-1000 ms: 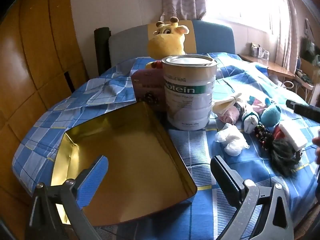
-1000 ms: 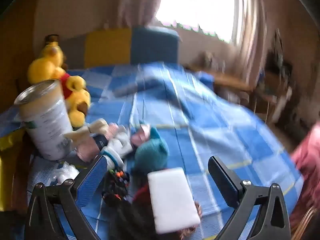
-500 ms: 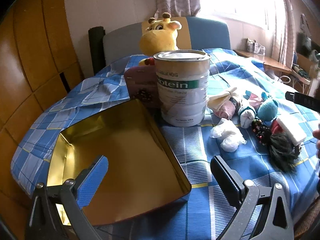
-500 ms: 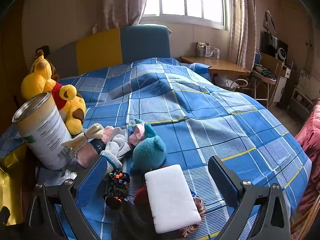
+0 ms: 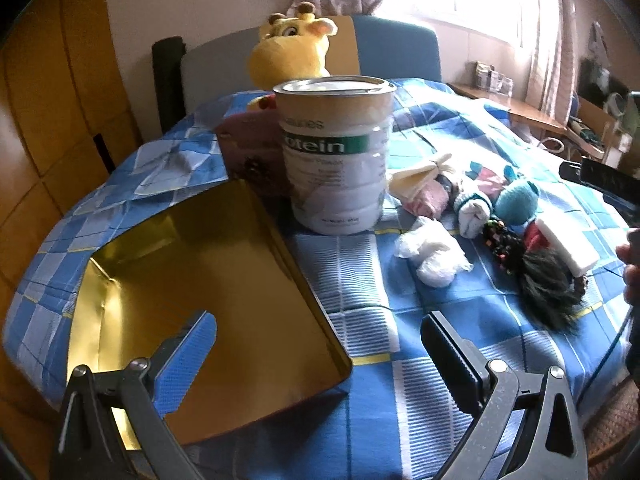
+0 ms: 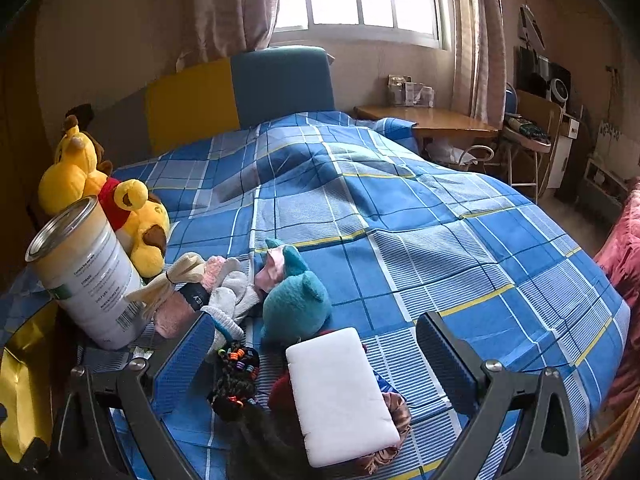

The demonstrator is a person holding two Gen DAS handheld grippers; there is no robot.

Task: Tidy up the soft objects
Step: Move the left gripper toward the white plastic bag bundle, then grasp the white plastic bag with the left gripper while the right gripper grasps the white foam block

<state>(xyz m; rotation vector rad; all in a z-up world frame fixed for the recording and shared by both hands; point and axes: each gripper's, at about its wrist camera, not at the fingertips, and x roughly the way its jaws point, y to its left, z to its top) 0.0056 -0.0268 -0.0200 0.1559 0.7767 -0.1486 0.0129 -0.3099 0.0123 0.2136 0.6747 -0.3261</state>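
A pile of soft things lies on the blue checked bed: a white sponge (image 6: 340, 394), a teal plush (image 6: 294, 302), a dark furry item (image 5: 548, 286), a beaded black hair tie (image 6: 236, 368), rolled socks (image 6: 224, 300), a cream bow (image 6: 168, 284) and a white crumpled cloth (image 5: 434, 258). An empty gold tin (image 5: 192, 292) lies open at the left. My left gripper (image 5: 320, 354) is open and empty over the tin's near right edge. My right gripper (image 6: 314, 350) is open and empty, just above the sponge.
A protein can (image 5: 338, 152) stands behind the tin, a pink box (image 5: 250, 148) beside it. A yellow plush giraffe (image 5: 288, 48) and a yellow bear (image 6: 136, 224) sit by the headboard. A wooden desk (image 6: 424, 120) and chair (image 6: 524, 140) stand right of the bed.
The left gripper has drawn back and shifted left, so the can and pile sit further right. The right view has steadied from blur and dropped slightly toward the sponge.
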